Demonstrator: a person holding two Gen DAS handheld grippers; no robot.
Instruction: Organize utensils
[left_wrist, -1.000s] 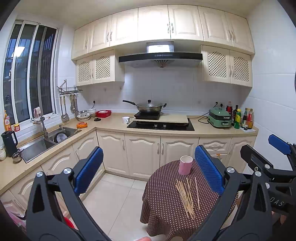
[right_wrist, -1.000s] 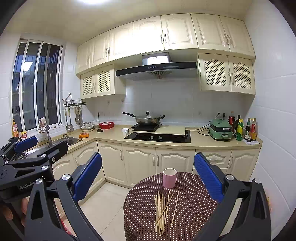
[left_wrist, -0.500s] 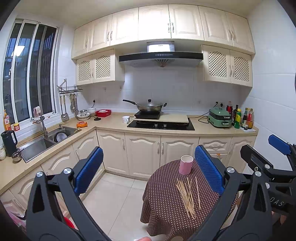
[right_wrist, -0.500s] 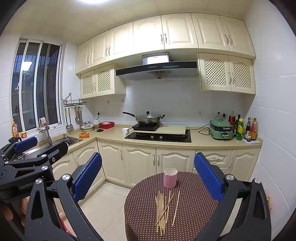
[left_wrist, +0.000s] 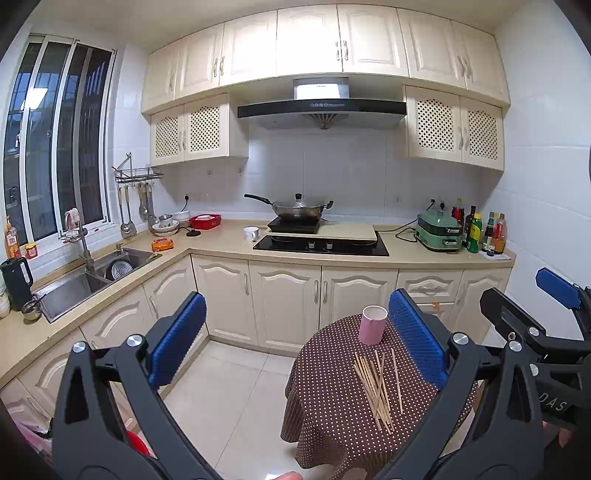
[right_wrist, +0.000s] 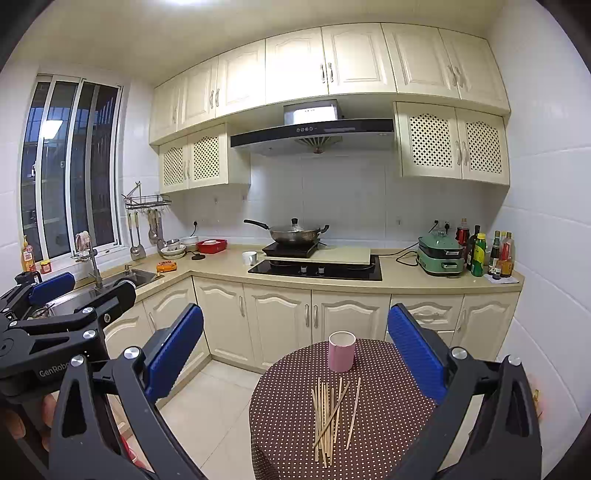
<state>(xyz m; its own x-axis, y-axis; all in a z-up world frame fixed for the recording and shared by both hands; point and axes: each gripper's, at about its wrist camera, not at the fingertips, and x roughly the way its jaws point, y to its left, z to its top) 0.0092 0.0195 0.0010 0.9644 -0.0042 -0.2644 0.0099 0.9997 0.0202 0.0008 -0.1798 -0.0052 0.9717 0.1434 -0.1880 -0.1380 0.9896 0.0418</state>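
Both sets of tongs released, jaws spread wide, nothing between the blue pads.

Left gripper (left_wrist: 297, 341) held high and back from the round table (left_wrist: 332, 424), which sits under a brown dotted cloth. Seen through the left camera: loose bundle of chopsticks (left_wrist: 375, 387) at about 4 o'clock from the midpoint of the jaws, lying flat on the cloth, well apart from both pads, nearer the right-hand pad. Pink cup (left_wrist: 373, 325) upright at about 3 o'clock, just inside that same pad, beyond the sticks and not touching them. Right gripper (left_wrist: 554, 295) visible at the far right edge, alongside.

Right gripper (right_wrist: 295, 352) likewise raised, clear of the table (right_wrist: 295, 406). Seen through the right camera: chopsticks (right_wrist: 330, 417) at about 5 o'clock below the jaw midpoint, fanned and partly crossed, roughly centred between the pads. Pink cup (right_wrist: 342, 350) at about 3 o'clock, upright, just past the far ends of the sticks. Left gripper (right_wrist: 51, 295) at about 9 o'clock, near the left edge.
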